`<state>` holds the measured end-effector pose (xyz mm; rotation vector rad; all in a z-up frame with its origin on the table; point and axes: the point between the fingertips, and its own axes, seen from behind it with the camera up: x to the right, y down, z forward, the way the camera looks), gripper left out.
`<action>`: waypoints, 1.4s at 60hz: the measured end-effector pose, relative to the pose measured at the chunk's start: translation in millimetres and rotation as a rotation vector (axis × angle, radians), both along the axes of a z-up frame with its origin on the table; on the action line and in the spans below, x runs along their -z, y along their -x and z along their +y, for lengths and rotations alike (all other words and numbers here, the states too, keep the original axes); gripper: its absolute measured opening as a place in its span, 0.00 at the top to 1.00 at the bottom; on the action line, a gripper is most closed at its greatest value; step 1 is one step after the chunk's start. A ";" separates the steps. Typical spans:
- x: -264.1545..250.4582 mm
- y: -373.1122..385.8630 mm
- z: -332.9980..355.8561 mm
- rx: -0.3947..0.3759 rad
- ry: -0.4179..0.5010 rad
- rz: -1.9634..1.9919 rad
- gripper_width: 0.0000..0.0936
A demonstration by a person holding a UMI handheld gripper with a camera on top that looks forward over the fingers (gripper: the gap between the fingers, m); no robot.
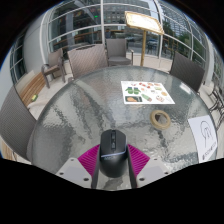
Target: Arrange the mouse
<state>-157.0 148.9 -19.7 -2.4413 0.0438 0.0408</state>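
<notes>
Mouse pinched between the gripper pads, above the table

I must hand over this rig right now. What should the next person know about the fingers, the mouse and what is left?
Gripper: fingers closed on the black mouse, pink pads pressing both its sides.
Mouse: between the fingers, over the round glass table; whether it is lifted or resting I cannot tell.
Beyond it: a roll of tape, a printed sheet and a white paper.
Done: mouse grasped.
Left: set it in its place and release.
</notes>
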 end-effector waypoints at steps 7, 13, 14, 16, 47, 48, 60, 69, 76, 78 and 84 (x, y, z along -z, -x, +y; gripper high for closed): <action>0.3 -0.1 -1.1 -0.030 0.024 0.009 0.67; -2.4 0.9 -1.7 -0.048 0.020 0.048 0.67; -2.9 1.2 -1.3 -0.054 0.020 0.057 0.67; -3.3 2.0 -2.9 -0.072 0.038 0.076 0.67; -318.9 -305.3 22.6 -0.127 -0.409 -0.154 0.67; -313.7 -319.4 23.1 -0.119 -0.400 -0.157 0.67; -161.4 -416.2 -2.2 -0.057 -0.131 -0.143 0.68; -53.3 -423.7 -24.9 -0.049 0.020 -0.061 0.67; -6.6 -424.4 -36.2 -0.060 0.085 -0.038 0.67; -1.0 -424.1 -37.9 -0.066 0.088 -0.039 0.67; -1.1 -424.6 -38.2 -0.079 0.061 -0.036 0.59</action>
